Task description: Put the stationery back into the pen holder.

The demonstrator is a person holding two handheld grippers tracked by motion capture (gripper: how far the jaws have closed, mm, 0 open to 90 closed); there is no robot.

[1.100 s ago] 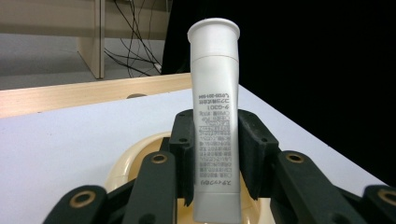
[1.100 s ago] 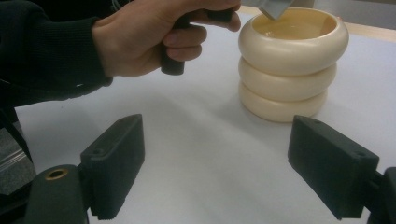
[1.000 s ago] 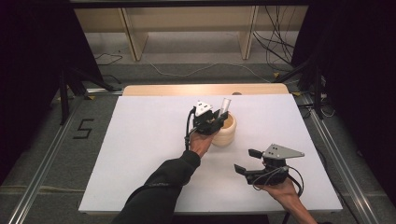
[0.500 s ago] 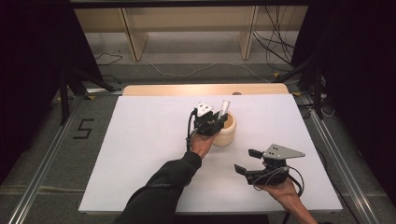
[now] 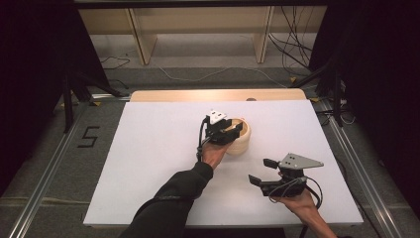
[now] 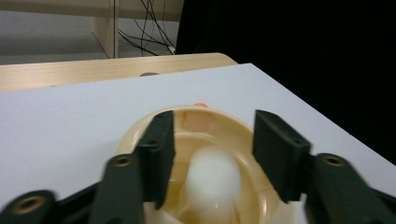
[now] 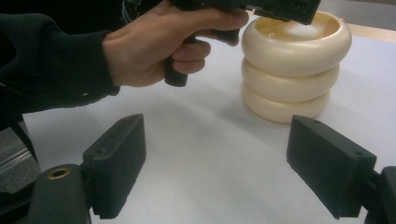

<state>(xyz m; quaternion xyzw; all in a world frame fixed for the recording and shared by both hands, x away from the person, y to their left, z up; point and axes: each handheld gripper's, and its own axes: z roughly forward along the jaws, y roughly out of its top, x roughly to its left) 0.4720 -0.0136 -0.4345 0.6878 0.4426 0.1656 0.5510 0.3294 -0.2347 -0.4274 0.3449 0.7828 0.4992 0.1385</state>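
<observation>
High view: left gripper (image 5: pixel 233 130) over the ribbed holder (image 5: pixel 241 140) just beyond mid-table, jaws just parted, nothing pinched; right gripper (image 5: pixel 261 172) idle near the front right edge, spread and empty.

Left gripper view: jaws astride the holder's mouth (image 6: pixel 205 140), a blurred white piece (image 6: pixel 212 179) down inside, loose. A careless lift could clip the rim and tip the holder.

Right gripper view: hand (image 7: pixel 159 44) and left gripper hard by the holder (image 7: pixel 295 65); a sideways pull-out likeliest to knock it over.

Grey floor (image 5: pixel 44 163), wooden shelving (image 5: pixel 198 29), dark curtains (image 5: pixel 376 74).
</observation>
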